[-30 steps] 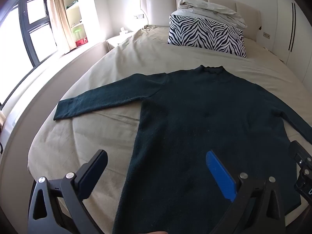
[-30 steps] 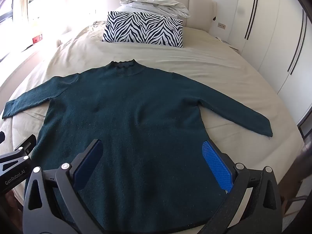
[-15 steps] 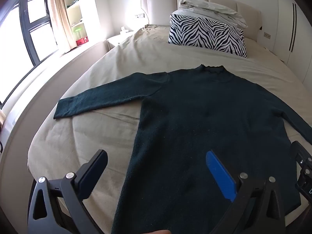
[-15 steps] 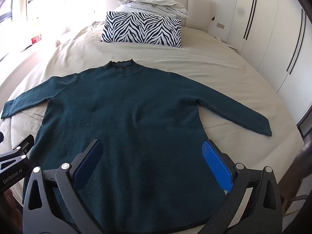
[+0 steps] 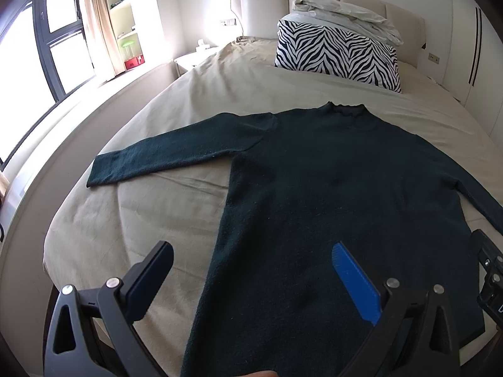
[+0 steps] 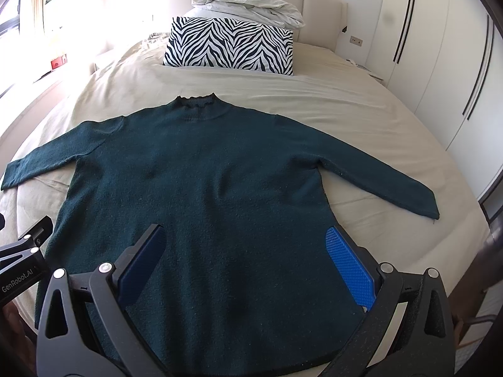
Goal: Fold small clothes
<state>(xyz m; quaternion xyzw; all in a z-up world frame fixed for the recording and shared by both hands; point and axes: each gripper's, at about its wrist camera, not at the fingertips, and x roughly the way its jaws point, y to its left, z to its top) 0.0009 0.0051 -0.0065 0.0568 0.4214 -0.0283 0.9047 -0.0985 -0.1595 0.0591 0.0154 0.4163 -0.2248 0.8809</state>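
A dark green knit sweater (image 6: 213,185) lies flat, front up, on the beige bed, collar toward the headboard and both sleeves spread out; it also shows in the left wrist view (image 5: 330,188). My left gripper (image 5: 251,270) is open and empty above the sweater's lower left part. My right gripper (image 6: 245,251) is open and empty above the lower right part, near the hem. The left sleeve's cuff (image 5: 100,172) lies at the bed's left side, the right sleeve's cuff (image 6: 424,204) at the right. The left gripper's body shows at the left edge of the right wrist view (image 6: 22,264).
A zebra-print pillow (image 6: 229,47) with a folded white duvet (image 6: 248,3) on it stands at the headboard. The beige bedsheet (image 5: 141,220) surrounds the sweater. A white wardrobe (image 6: 440,62) runs along the right, a window (image 5: 47,56) and a nightstand (image 5: 191,59) stand left.
Both views have shifted very slightly; the sweater lies as before and both grippers stay open over its lower part.
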